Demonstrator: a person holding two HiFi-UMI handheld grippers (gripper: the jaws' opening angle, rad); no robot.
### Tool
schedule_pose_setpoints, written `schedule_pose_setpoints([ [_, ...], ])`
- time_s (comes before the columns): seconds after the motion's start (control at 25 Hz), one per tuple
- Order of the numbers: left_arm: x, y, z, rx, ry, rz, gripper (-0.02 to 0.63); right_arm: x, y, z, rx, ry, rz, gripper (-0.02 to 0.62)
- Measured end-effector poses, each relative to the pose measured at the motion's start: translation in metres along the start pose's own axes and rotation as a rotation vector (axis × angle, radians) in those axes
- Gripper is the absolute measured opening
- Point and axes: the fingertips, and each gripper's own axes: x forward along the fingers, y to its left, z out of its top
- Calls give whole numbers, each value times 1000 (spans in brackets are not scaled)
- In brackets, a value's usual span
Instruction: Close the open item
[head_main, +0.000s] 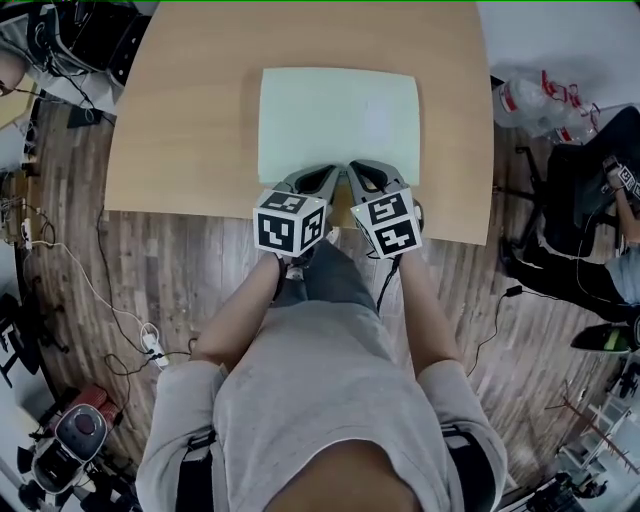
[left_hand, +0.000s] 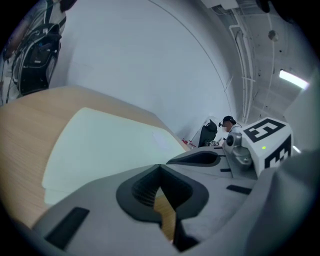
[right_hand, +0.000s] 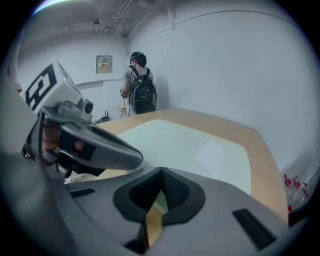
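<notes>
Both my claws sit side by side at the near edge of the table (head_main: 190, 130). My left claw (head_main: 318, 180) has its 2 jaws brought together at the tips with nothing between them; in its own view (left_hand: 160, 168) only wood grain shows through the small gap behind the tips. My right claw (head_main: 367, 176) is the same, jaws closed tip to tip and empty (right_hand: 161, 172). The 2 marker cubes are just beside each other, not quite touching. The task's thing, a pale green flat item (head_main: 338, 120), lies flat on the middle of the table, toward my side of it. It is wider than it is deep, so its long axis runs left to right across me, with 1 long edge facing me and its sides square to the table's edges. A paler rectangular patch (head_main: 378, 122) sits on its right half. My claw tips reach over its near long edge, about the middle of that edge, both pointing away from me across its short way; I cannot tell whether they touch it. I can make out no hinge or spine on it.
</notes>
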Motion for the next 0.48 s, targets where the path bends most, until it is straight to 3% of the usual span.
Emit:
schedule_pose_setpoints([
  [0.28,-17,6,13,68,-51,40,12,7,-1,-5,-35,53,-5,9],
  [0.48,-35,6,23,112,-110,48,12,-8,-1,3,3,-44,-41,9],
])
